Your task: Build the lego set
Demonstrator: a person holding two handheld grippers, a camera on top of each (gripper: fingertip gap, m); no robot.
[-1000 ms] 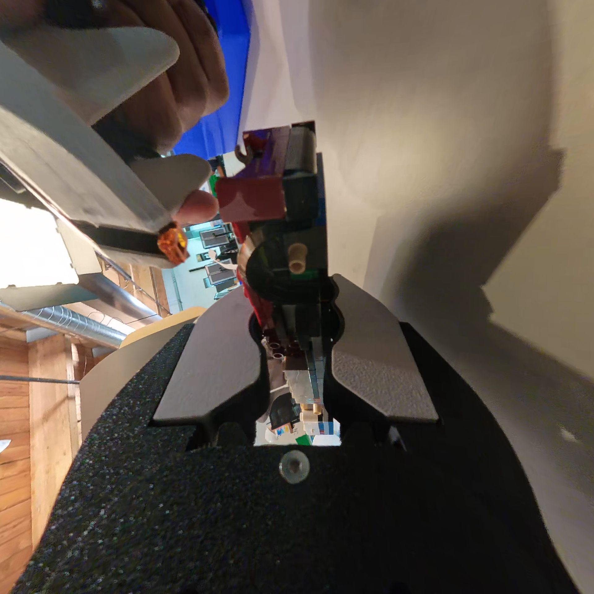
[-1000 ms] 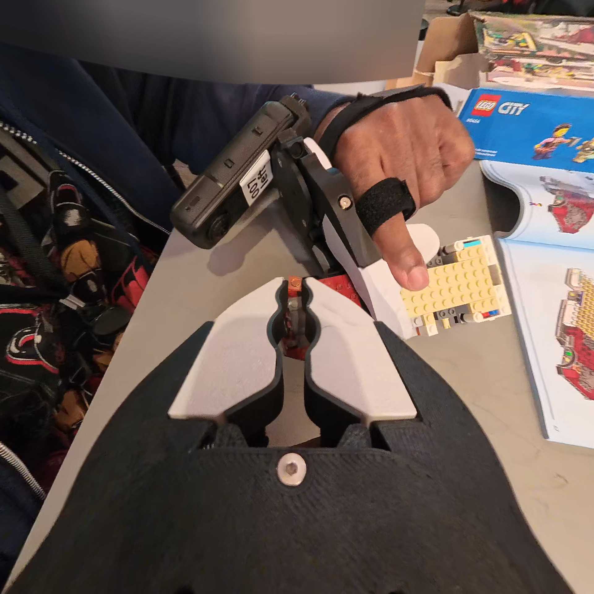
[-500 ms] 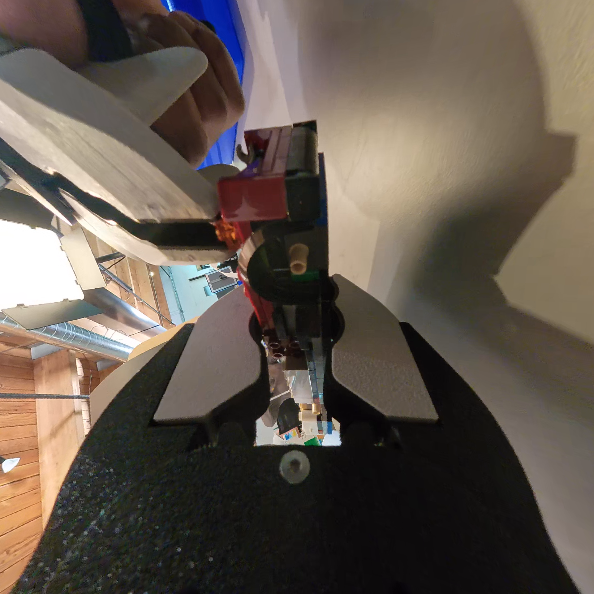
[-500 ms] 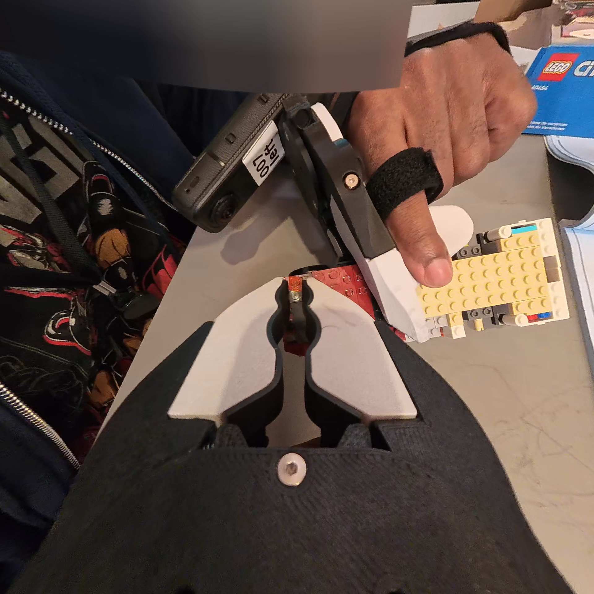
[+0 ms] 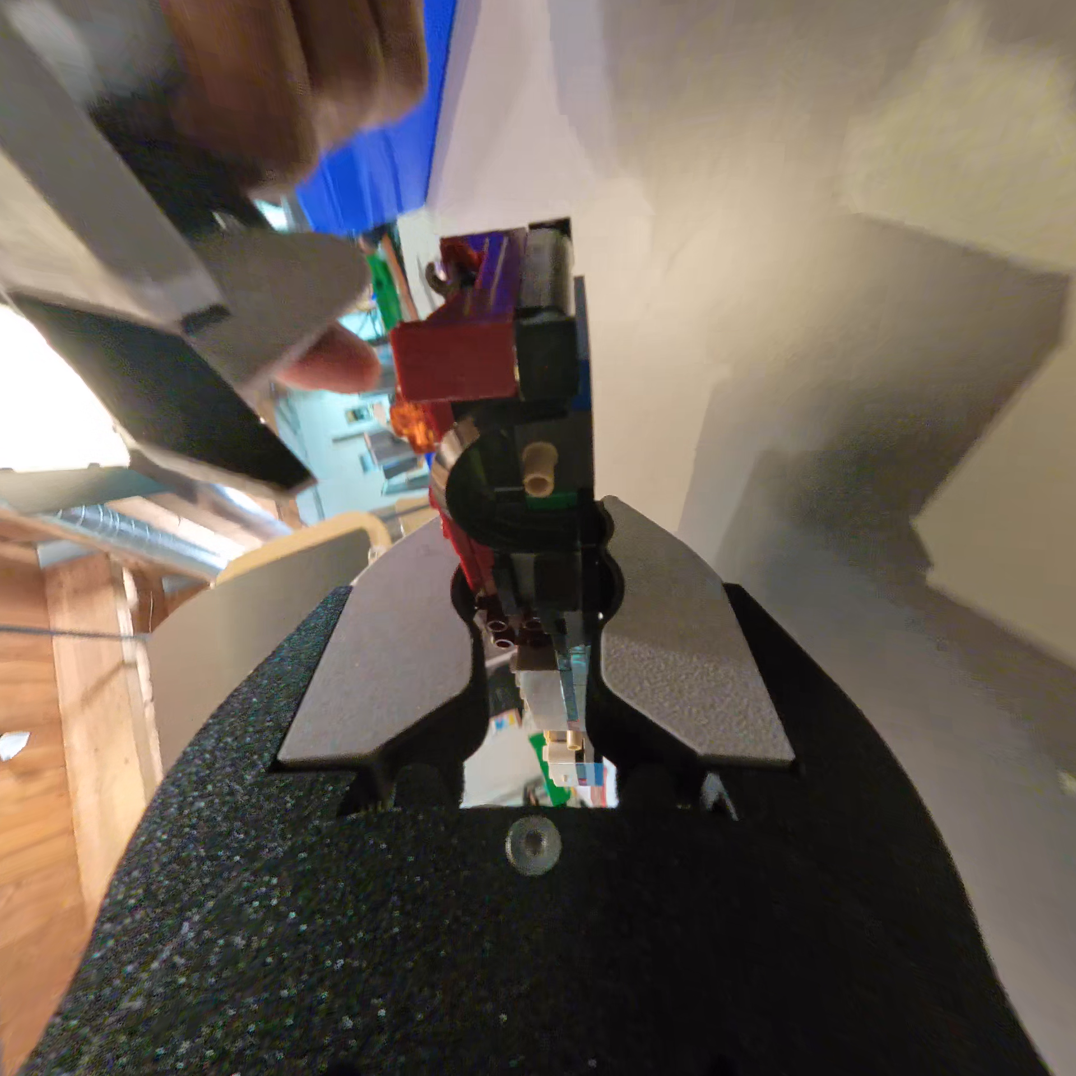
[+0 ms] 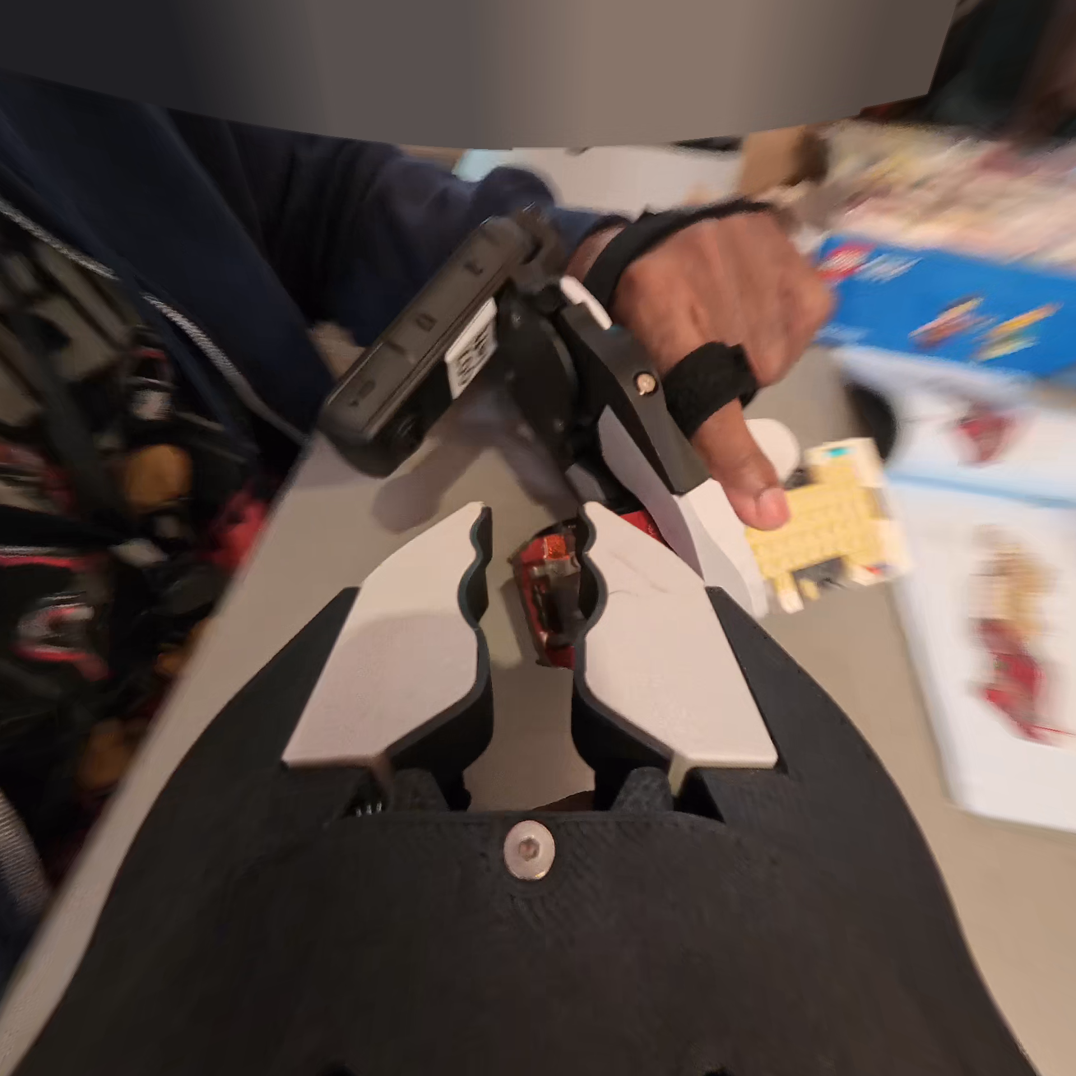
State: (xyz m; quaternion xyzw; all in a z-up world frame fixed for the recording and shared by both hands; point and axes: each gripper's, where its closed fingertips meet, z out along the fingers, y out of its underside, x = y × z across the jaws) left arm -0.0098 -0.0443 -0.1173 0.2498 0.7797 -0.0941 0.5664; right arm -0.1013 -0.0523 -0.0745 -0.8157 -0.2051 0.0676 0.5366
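1. My left gripper (image 5: 533,559) is clamped on a brick-built model (image 5: 512,407) of red and black pieces; both pads press on its sides, and the model juts out far beyond the fingertips.
2. On that model I see a small transparent orange piece (image 5: 414,422) on its left side, just below a red block, and a tan peg (image 5: 540,470) on the black part.
3. My right gripper (image 6: 535,524) stands partly open with nothing in its grasp. The model's red end with the orange piece (image 6: 556,547) lies between the fingers, close against the right one, with a clear gap to the left one.
4. From the left wrist view, the right gripper's fingers (image 5: 273,297) sit near and to the left of the model, blurred, apart from the orange piece.
5. The model's tan studded part (image 6: 815,524) lies to the right, just beside the thumb of the hand (image 6: 716,303) holding the left gripper.
6. The grey bench (image 6: 349,553) carries an open instruction booklet (image 6: 990,640) on the right and a blue booklet (image 6: 943,314) farther off.
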